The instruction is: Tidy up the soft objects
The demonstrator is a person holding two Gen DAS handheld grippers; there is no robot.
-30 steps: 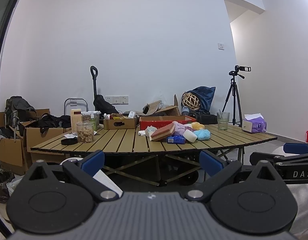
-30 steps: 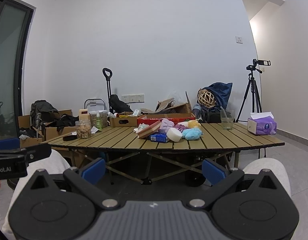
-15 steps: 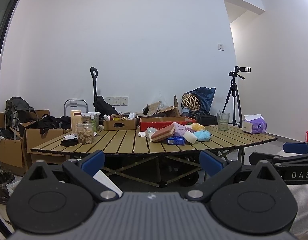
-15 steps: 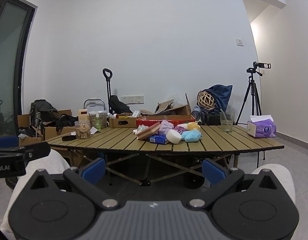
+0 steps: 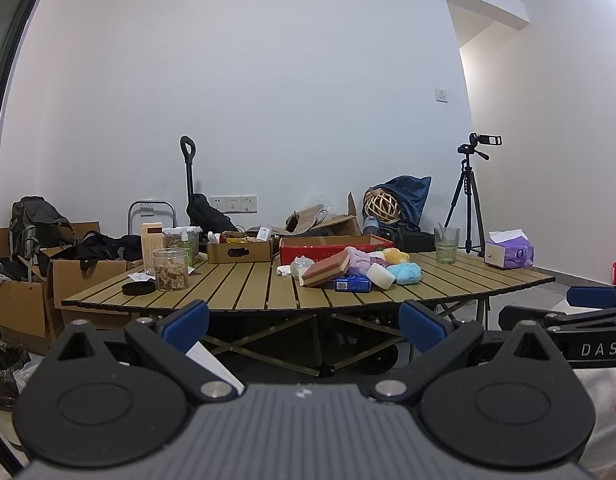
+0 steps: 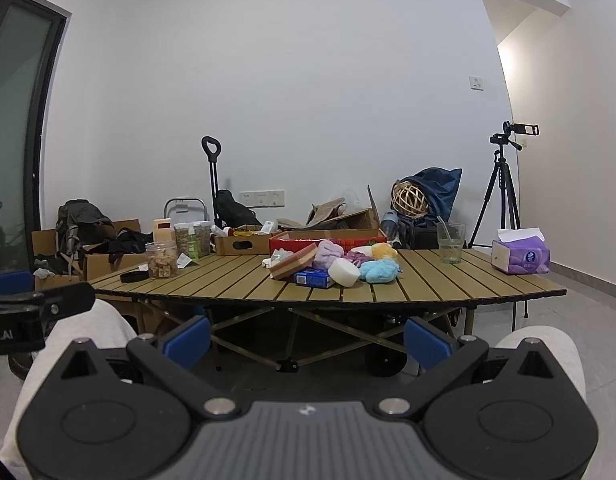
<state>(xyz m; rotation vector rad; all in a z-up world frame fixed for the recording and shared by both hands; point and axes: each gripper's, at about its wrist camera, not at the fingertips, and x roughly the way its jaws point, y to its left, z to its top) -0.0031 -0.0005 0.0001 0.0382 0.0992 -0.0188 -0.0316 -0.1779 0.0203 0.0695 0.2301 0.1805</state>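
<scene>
Two grippers hang low in front of the tabletop (image 5: pixel 244 288), both below its near edge and well apart from everything on it; the left gripper (image 5: pixel 304 322) has its fingers spread wide with nothing between them, and the right gripper (image 6: pixel 306 338) is the same, wide and empty; light trouser legs (image 6: pixel 543 344) show beneath the right one, so the person seems to be seated facing the near edge.

The soft objects sit in one heap near the middle of the tabletop, just in front of a red box (image 5: pixel 327 246): a tan-and-pink sponge (image 5: pixel 325 273) tilted on the heap's left side, a purple cloth (image 6: pixel 327 254) behind it, a yellow fluffy piece (image 6: pixel 383 251) toward the back, a light blue fluffy piece (image 6: pixel 379 271) on the right, and a white foam cylinder (image 6: pixel 343 272) lying on its side at the front, touching a small blue box (image 6: pixel 313 280); a jar (image 5: pixel 171 269) stands toward the left edge, a glass (image 5: pixel 446 245) and a tissue pack (image 5: pixel 507 254) toward the right edge.

By my reading no sorting has begun, and the step in hand is the approach; the next move calls for raising a gripper above the near edge and reaching forward to the front of the heap; the white foam cylinder looks the freest to take; where the pieces should go cannot be told, though the red box is a likely place.
</scene>
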